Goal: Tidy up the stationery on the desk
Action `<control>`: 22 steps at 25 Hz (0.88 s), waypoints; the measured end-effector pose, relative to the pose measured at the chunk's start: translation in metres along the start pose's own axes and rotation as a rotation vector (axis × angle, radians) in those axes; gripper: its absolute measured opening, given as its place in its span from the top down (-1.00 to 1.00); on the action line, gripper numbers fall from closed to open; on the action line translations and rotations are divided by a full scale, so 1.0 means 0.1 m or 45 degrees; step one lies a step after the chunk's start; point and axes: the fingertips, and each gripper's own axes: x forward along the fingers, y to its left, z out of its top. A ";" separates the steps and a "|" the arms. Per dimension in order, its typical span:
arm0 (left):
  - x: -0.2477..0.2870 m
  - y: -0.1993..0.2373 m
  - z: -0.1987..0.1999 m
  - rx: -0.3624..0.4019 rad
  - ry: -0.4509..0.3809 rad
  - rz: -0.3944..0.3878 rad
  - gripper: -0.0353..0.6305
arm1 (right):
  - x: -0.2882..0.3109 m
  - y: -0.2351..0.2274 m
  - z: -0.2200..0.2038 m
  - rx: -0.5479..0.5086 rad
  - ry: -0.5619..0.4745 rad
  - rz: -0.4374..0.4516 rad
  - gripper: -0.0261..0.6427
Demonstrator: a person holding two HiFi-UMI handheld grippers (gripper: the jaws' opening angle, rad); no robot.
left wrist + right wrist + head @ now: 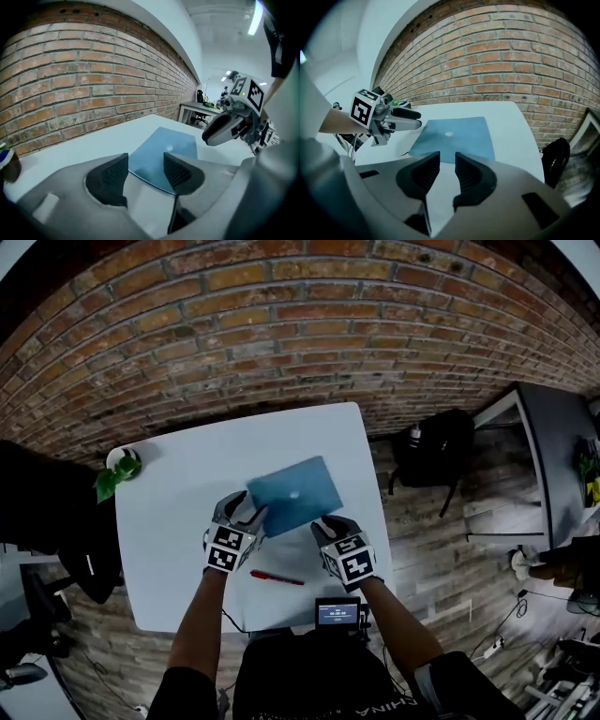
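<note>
**Head view.** The left gripper (246,515) and the right gripper (328,527) are hovering at the two near corners of the folder (295,493). The folder is lying flat and askew in the middle of the white table (178,484). With one gripper at each corner, the person is probably lining up a two-handed lift or a straightening. A slim red pen (277,577) is lying nearer the person, between the arms, with nothing touching it. A plant (117,472) is sitting at the table's far left corner, out of the way.

**Left gripper view.** The left gripper (143,171) is holding its jaws wide apart, with their dark ribbed pads facing each other. The folder's (164,147) rounded near corner is showing in the gap, and neither pad is pressing on it. The folder is thin, smooth and blue, and is catching a small glint of light. The right gripper (227,127) is hanging over the folder's other side.

**Right gripper view.** The right gripper (446,171) is keeping a narrower gap, and its jaws are apart over bare tabletop. The folder (457,136) is starting just beyond the tips. The left gripper (401,117) is reaching in at the folder's left corner. A rough brick wall (511,61) is running behind the table.
</note>
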 end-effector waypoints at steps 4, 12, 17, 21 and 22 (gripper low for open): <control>0.21 0.13 0.01 0.034 0.044 -0.035 0.18 | 0.07 -0.12 -0.08 0.063 0.029 -0.057 0.52; 0.49 0.21 -0.10 0.027 0.162 -0.156 0.18 | 0.16 -0.34 -0.21 0.148 0.096 -0.115 0.40; 0.51 0.20 -0.13 -0.001 0.176 -0.199 0.18 | 0.23 -0.32 -0.25 0.141 0.120 -0.105 0.40; 0.49 0.19 -0.15 -0.013 0.188 -0.206 0.20 | 0.24 -0.34 -0.25 0.140 0.120 -0.115 0.43; 0.48 0.18 -0.16 -0.015 0.194 -0.207 0.22 | 0.24 -0.34 -0.24 0.139 0.119 -0.114 0.44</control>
